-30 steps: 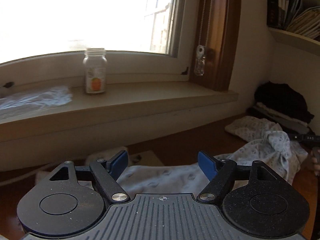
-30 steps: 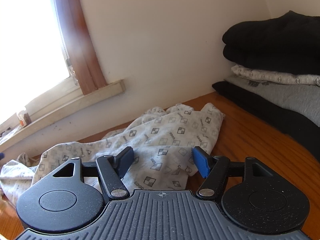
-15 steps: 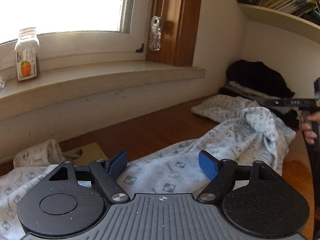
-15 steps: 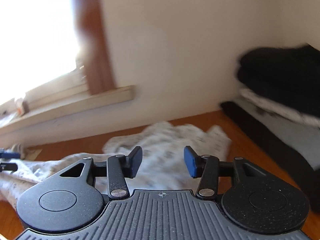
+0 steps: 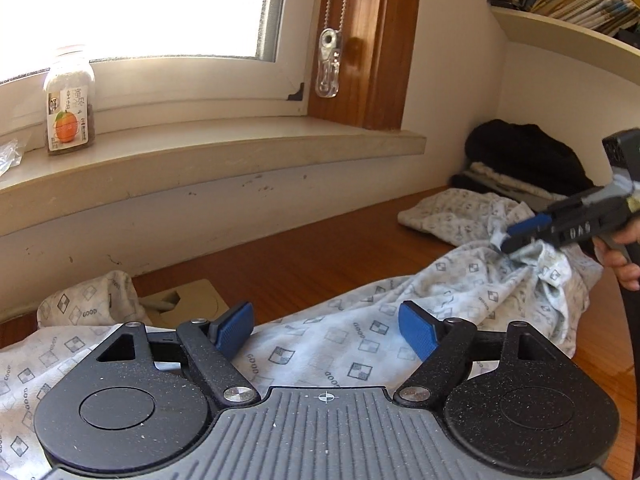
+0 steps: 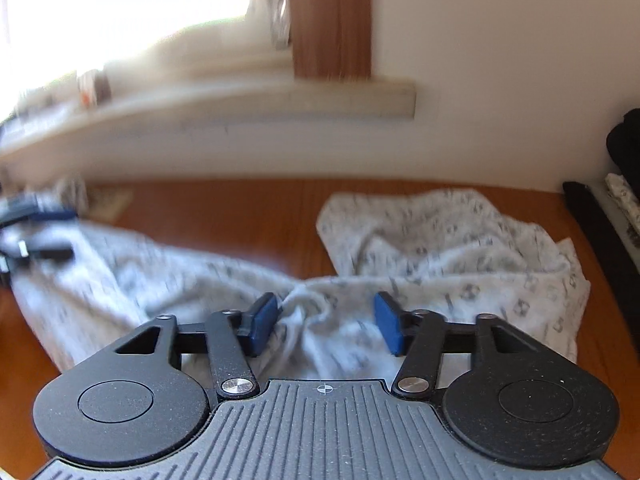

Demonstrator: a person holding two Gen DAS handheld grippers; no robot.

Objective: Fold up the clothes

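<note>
A white garment (image 5: 360,332) printed with small checkered squares lies crumpled across the wooden table (image 5: 304,256). My left gripper (image 5: 326,332) hovers low over its near stretch, open, with nothing between the blue pads. In the left wrist view my right gripper (image 5: 516,240) comes in from the right, fingertips at a raised bunch of the cloth. The blurred right wrist view shows the right gripper (image 6: 325,328) open, and a ridge of the garment (image 6: 440,240) rises between its pads. The left gripper (image 6: 40,232) is a blur at the far left.
A stack of folded dark and light clothes (image 5: 528,160) sits against the wall at the right, with its edge (image 6: 616,216) in the right wrist view. A jar (image 5: 70,100) stands on the windowsill (image 5: 240,148). Books fill a shelf (image 5: 560,36). A beige cover plate (image 5: 192,300) sits in the tabletop.
My left gripper has swung right and lower over the garment. My right gripper has swung left and dropped onto the bunched cloth, its jaws narrower than a second ago.
</note>
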